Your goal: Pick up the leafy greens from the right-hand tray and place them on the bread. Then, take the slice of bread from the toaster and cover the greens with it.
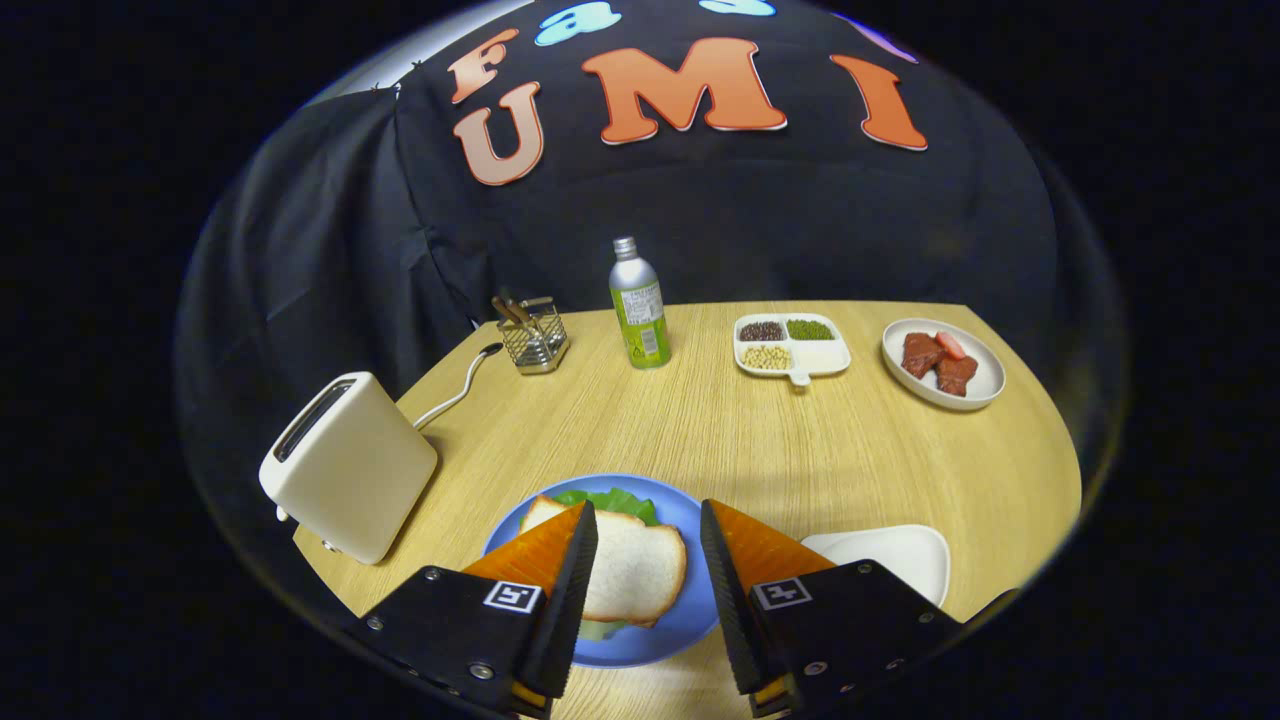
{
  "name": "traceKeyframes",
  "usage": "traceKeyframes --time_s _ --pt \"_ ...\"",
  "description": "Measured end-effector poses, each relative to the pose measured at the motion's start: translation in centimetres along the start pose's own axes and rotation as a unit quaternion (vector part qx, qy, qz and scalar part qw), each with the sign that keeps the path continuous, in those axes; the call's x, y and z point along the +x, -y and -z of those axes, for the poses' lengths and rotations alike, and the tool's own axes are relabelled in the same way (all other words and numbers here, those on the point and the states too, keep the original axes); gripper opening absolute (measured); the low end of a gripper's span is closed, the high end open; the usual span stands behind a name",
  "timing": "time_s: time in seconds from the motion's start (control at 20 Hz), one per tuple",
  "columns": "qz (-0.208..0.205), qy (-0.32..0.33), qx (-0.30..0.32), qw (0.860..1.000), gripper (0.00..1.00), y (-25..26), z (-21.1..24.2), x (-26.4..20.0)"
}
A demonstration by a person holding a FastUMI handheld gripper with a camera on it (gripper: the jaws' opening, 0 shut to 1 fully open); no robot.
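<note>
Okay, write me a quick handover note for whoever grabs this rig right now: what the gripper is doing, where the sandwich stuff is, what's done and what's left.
Gripper: open, holding nothing, fingers either side of the top bread slice.
Blue plate: leafy greens poke out under the top bread slice.
Toaster: its slot looks empty.
White tray just right of the fingers looks bare.
Done: the greens look placed and covered with the bread.
Left: seemingly nothing but pulling the gripper back; check that the slice sits square.
</note>
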State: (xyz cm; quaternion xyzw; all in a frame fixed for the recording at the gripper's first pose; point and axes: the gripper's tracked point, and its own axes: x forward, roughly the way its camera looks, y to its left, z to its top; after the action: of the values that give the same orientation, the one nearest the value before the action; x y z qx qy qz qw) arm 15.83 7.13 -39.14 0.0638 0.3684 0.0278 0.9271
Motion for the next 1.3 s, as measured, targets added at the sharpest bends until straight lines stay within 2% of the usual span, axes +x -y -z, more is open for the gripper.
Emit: traceKeyframes --time_s 0.1,0.2,0.45,0.8,1.05,1.3 --pt "0.005 0.036 -0.015 0.999 0.67 0.1 -2.3 -2.6" --pt "0.008 0.076 -0.024 0.997 0.68 -0.1 -4.6 -5.5" --pt "0.022 0.168 -0.060 0.984 0.77 -0.5 -9.7 -13.0" --pt "0.064 0.244 -0.072 0.965 0.94 -0.3 -11.5 -21.3" --pt "0.053 0.309 -0.080 0.946 0.94 -1.7 -11.5 -26.9" --pt "0.066 0.334 -0.089 0.936 0.96 -1.3 -11.5 -29.9"
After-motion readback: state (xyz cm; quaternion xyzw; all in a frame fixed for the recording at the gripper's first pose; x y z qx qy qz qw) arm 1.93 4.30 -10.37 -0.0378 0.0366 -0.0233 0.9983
